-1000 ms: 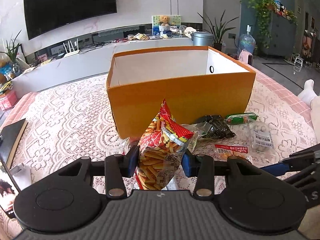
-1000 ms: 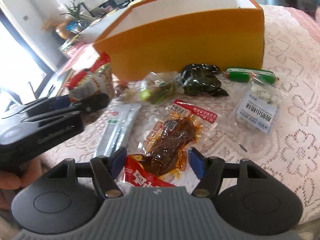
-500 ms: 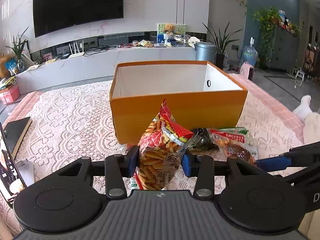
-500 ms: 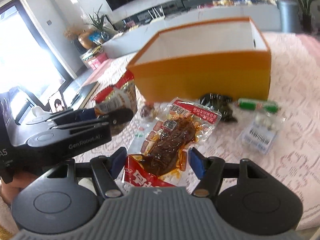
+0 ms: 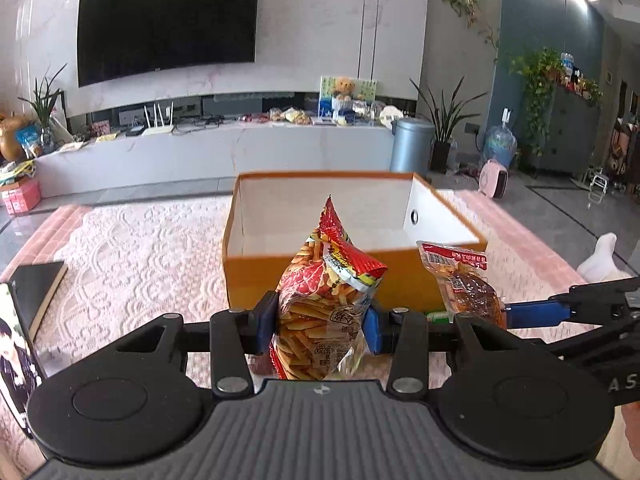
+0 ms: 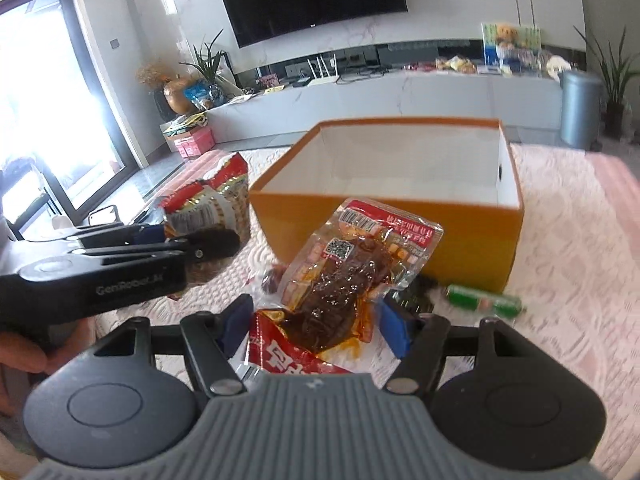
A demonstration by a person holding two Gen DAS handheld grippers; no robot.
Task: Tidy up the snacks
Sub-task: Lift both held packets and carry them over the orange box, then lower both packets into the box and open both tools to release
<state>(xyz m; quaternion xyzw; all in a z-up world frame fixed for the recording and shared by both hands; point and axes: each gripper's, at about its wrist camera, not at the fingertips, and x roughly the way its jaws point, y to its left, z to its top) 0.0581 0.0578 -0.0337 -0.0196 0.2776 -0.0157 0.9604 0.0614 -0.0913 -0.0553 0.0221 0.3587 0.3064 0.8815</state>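
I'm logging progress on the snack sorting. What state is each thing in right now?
Left hand-held gripper: shut on the fries bag.
Fries bag: sealed, held upright, off the table.
Right hand-held gripper: shut on the meat snack pack.
Meat snack pack: sealed, held, lifted in front of the box.
Orange box: open-topped, visible interior bare.
Green sausage: lying on the tablecloth beside the box.

Wall-mounted television [image 5: 168, 20], grey bin [image 5: 411, 145] beside a potted plant [image 5: 444, 120] (leaves long, thin), lace tablecloth [image 5: 152, 248].
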